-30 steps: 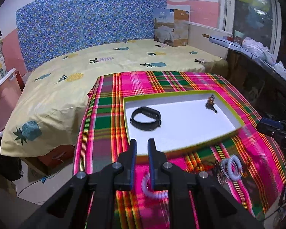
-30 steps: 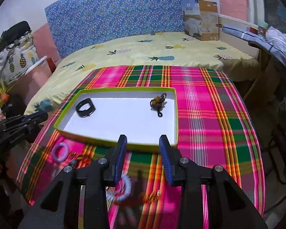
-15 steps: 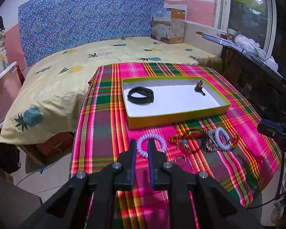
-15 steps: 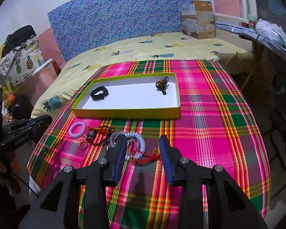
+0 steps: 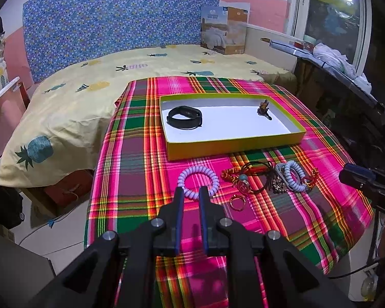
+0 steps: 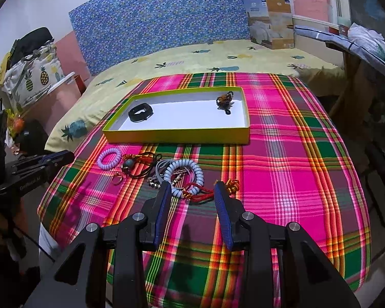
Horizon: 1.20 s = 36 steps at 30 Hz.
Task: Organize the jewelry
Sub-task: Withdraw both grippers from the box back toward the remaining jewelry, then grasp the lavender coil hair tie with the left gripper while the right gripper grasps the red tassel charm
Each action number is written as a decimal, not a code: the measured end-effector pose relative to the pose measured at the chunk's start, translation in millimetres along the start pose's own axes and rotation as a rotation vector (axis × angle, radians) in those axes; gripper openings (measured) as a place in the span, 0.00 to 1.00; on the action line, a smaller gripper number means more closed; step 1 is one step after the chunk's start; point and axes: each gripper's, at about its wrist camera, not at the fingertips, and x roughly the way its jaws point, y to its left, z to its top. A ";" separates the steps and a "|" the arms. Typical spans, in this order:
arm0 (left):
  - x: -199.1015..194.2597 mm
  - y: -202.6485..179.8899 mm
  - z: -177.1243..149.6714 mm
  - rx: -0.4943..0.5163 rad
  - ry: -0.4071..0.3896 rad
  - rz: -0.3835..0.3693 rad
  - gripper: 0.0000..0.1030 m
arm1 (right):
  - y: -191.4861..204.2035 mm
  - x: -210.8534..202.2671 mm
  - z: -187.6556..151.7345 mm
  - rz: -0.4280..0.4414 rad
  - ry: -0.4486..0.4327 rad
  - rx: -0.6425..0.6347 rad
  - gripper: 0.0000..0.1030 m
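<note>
left gripper point(image 5: 191, 192): fingers a little apart, holding nothing | right gripper point(image 6: 192, 188): fingers wide apart, holding nothing | tray point(image 6: 177, 134): on the table, black band point(image 6: 140, 112) inside | jewelry pile point(image 6: 166, 172): on the cloth just in front of tray

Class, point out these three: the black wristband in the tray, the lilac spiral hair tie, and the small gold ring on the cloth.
Black wristband point(image 5: 184, 116), left wrist view, on its front strap.
Lilac spiral hair tie point(image 5: 190, 173), left wrist view, on its upper-left coil.
Small gold ring point(image 5: 237, 202), left wrist view, on its band.
</note>
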 end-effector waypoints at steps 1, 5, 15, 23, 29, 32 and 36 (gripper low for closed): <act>1.0 -0.1 -0.1 0.000 0.002 -0.001 0.12 | -0.5 1.1 0.5 -0.001 0.001 -0.001 0.35; 5.9 0.4 0.2 -0.002 0.010 -0.004 0.12 | -1.6 8.6 2.6 -0.002 0.008 -0.008 0.34; 23.0 4.8 1.9 -0.014 0.036 -0.006 0.15 | -8.7 31.9 5.4 -0.001 0.044 -0.005 0.29; 43.2 8.3 4.7 -0.024 0.062 0.004 0.23 | -15.8 44.5 8.8 -0.004 0.065 -0.005 0.29; 50.7 7.9 5.4 -0.022 0.075 0.001 0.23 | -22.9 52.5 13.2 -0.009 0.073 -0.002 0.29; 51.3 7.8 5.5 -0.015 0.074 -0.001 0.24 | -27.8 51.1 10.9 -0.011 0.074 0.016 0.29; 57.8 9.3 6.2 -0.023 0.088 0.007 0.24 | -35.6 53.0 4.5 -0.031 0.096 0.055 0.29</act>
